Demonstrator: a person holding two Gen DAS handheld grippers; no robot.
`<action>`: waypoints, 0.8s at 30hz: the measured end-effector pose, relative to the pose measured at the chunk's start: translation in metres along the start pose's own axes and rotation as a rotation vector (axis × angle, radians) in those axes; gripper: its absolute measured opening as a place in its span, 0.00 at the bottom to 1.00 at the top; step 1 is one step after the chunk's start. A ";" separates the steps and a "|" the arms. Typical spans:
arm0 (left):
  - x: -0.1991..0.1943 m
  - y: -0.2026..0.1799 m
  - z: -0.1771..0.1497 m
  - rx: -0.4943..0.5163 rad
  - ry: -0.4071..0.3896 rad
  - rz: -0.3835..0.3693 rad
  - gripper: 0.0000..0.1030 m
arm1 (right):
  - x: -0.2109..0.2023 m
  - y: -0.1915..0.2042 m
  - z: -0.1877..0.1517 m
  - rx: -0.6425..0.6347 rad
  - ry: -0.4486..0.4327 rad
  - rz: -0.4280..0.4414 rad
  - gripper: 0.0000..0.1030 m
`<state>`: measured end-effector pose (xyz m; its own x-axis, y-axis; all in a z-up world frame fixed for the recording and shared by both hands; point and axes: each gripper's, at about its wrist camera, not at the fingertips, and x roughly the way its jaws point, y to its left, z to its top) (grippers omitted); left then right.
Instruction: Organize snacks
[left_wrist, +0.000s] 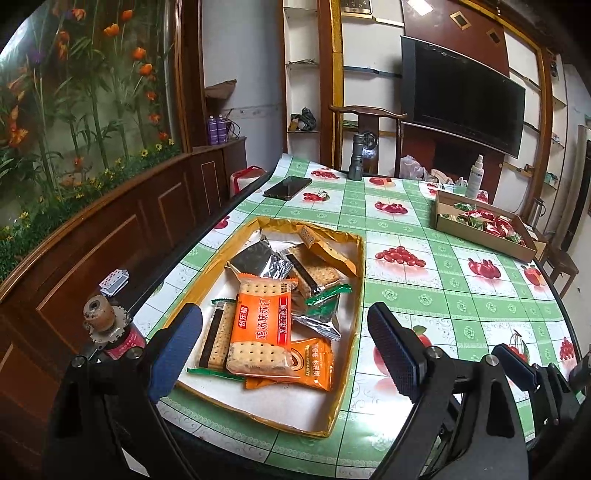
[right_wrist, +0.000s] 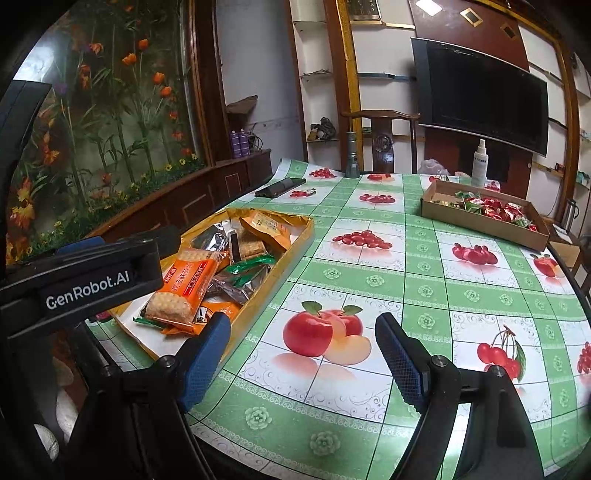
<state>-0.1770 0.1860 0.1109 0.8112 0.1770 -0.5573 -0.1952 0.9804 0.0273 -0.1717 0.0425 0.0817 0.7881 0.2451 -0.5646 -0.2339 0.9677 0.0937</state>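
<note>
We record 2 trays on the tabletop (right_wrist: 369, 280). The near yellow-rimmed tray (left_wrist: 354, 288) holds a loose heap of cracker packets; an orange cracker packet (left_wrist: 260, 328) lies on top, with silver foil packs (left_wrist: 258, 262) and green-ended wrappers (left_wrist: 325, 295) crossed beneath it. The far cardboard tray (right_wrist: 480, 221) holds small red and green wrapped sweets (right_wrist: 495, 208), and sits well apart from the near tray.

The left tool (left_wrist: 284, 350) stands wide open over the near end of the yellow-rimmed tray, its pads either side of the heap and gripping nothing. The right tool (right_wrist: 303, 362) is likewise wide open and empty, over bare cloth just beside that tray's right wall.

Our judgement: both tools are free and no packet is in transit. The packets lie by kind, crackers in 1 tray and sweets in the other, which fits either a sort already done or a heap awaiting tidying; we cannot settle which.

Should a packet need lifting, the orange one on top is the accessible item. We judge it flat and slippery, so a grip across its narrow width would be called for.

A phone (left_wrist: 288, 187), a torch (left_wrist: 356, 160) and a spray bottle (right_wrist: 480, 162) stand at the far edge, clear of the work.
</note>
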 end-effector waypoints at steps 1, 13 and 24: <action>-0.001 -0.001 0.000 0.002 -0.001 -0.001 0.89 | -0.001 -0.001 0.000 0.002 -0.001 -0.001 0.80; -0.008 -0.005 0.000 0.009 -0.021 0.002 0.89 | -0.009 -0.001 -0.002 0.002 -0.021 -0.004 0.80; -0.084 0.007 -0.004 0.002 -0.433 0.140 1.00 | -0.021 0.008 -0.005 -0.050 -0.089 0.012 0.81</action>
<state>-0.2483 0.1782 0.1546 0.9328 0.3276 -0.1499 -0.3189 0.9444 0.0798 -0.1930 0.0447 0.0907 0.8318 0.2629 -0.4888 -0.2697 0.9612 0.0580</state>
